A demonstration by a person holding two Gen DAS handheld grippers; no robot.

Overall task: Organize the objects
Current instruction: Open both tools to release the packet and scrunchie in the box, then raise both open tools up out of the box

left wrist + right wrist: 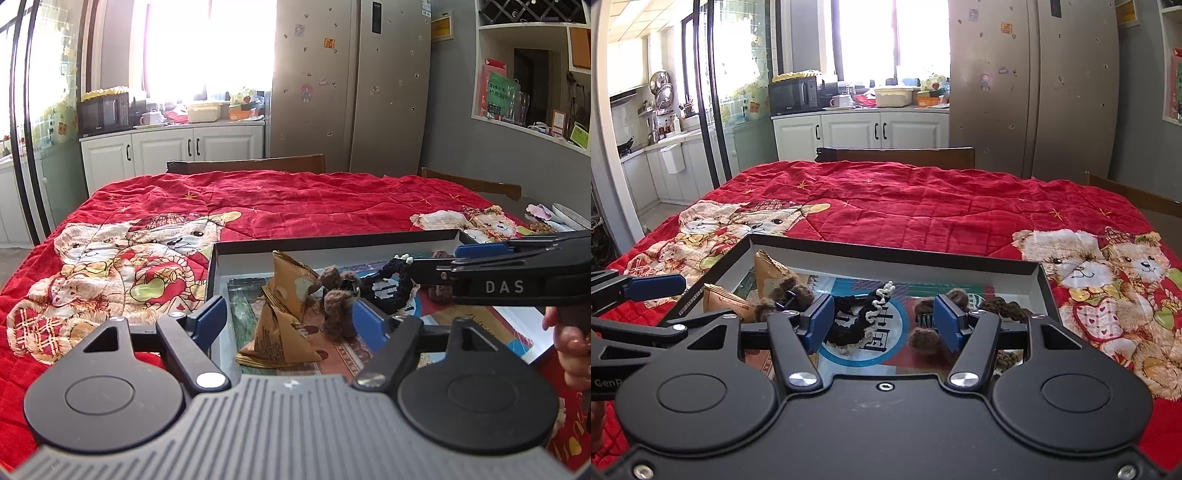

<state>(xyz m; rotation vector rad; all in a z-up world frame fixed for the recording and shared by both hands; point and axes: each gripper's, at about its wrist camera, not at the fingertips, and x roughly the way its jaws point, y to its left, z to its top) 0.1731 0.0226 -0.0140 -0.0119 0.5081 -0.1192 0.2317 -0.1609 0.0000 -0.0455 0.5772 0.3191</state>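
Brown packets (pixel 284 314), brown hair clips (pixel 925 325) and a black knitted piece (pixel 860 317), lying diagonally, are held in the shallow box (pixel 897 256); both hand-held grippers, left (pixel 291 317) and right (pixel 884 319), are spread.

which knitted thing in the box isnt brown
The black knitted piece with white trim, lying between the right tool's open fingers; the other knitted pieces are brown.

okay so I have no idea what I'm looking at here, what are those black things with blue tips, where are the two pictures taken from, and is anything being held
Those are two hand-held grippers, each carrying a camera that looks along its blue fingers. One picture comes from the left gripper, the other from the right gripper. Both hang open over a shallow box on a red quilt. In the box lie tan paper packets, brown yarn pieces and a black crocheted piece. Nothing is held.
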